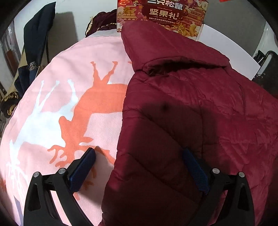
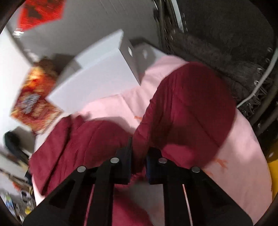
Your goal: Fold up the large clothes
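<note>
Left wrist view: my left tool (image 1: 139, 166) hovers with its two blue-padded fingers (image 1: 82, 169) wide apart, straddling the left edge of one dark red quilted coat (image 1: 191, 113). One finger is over the pink blanket (image 1: 69, 69) and the other over the coat, neither gripping anything; I judge this an approach to pinch that edge for a fold. The coat lies spread flat with its hood (image 1: 173, 52) pointing away from me, probably laid out that way so the sides can be turned inward. The blanket under it shows two deer shapes, one orange and one white. One red gift box (image 1: 161, 15) printed in gold stands beyond the hood, and one white board (image 1: 229, 50) lies beside it. I cannot tell whether a bed or a table is underneath.

Right wrist view, blurred: my right tool (image 2: 138, 163) has its fingers drawn close together with a fold of the red coat (image 2: 182, 113) clamped between them. From the pinch, a rounded mass of coat fabric bulges ahead, which reads as a sleeve or side panel lifted to be carried across the body. The rest of the coat lies lower left on the same pink blanket (image 2: 243, 147). White boxes (image 2: 97, 78) sit beyond, at least two, though blur hides an exact count. Dark furry fabric (image 2: 225, 52) hangs at upper right.
</note>
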{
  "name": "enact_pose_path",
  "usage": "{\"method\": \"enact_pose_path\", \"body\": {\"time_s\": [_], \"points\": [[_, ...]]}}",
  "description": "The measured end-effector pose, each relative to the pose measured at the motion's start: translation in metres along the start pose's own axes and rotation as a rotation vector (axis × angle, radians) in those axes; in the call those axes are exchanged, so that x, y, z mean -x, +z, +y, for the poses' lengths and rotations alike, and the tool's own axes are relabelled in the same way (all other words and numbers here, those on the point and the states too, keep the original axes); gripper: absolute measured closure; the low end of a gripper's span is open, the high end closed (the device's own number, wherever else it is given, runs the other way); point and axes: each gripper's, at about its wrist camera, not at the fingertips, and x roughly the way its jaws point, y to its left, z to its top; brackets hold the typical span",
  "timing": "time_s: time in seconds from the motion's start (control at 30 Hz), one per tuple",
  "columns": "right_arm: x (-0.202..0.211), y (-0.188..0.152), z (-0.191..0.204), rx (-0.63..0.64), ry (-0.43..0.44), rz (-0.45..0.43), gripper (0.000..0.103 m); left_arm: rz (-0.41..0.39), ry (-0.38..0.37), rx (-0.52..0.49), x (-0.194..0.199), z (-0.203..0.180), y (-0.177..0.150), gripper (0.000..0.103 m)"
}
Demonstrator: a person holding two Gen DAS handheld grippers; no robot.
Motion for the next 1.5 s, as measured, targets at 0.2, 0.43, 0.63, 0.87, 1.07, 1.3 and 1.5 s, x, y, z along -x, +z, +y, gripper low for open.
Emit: {"method": "enact_pose_path", "body": {"time_s": [0.2, 0.43, 0.63, 0.87, 1.07, 1.3, 1.5], "points": [[0.012, -0.112, -0.08, -0.165, 0.117, 0.25, 0.058, 0.007, 0.025, -0.014, -0.004, -0.002, 0.005, 0.003], [0.045, -0.124, -0.107, -0.214, 0.146, 0.117, 0.02, 0.011, 0.026, -0.013, -0.002, -0.001, 0.0, 0.003], [0.054, -0.127, -0.121, -0.222, 0.173, 0.154, 0.016, 0.004, 0.02, 0.003, 0.002, 0.002, -0.005, 0.003], [0.075, -0.108, -0.153, -0.348, 0.265, 0.049, 0.009, 0.0, 0.042, -0.009, 0.001, -0.001, -0.005, 0.003], [0.019, -0.082, -0.116, -0.283, 0.262, 0.153, 0.033, -0.004, 0.037, 0.006, 0.003, 0.002, -0.006, 0.003], [0.055, -0.009, -0.031, 0.114, 0.019, -0.173, 0.091, -0.007, 0.04, 0.008, 0.003, 0.002, -0.007, 0.003], [0.045, 0.048, -0.049, 0.274, -0.243, -0.153, 0.076, -0.005, 0.042, 0.01, 0.004, 0.004, -0.006, 0.003]]}}
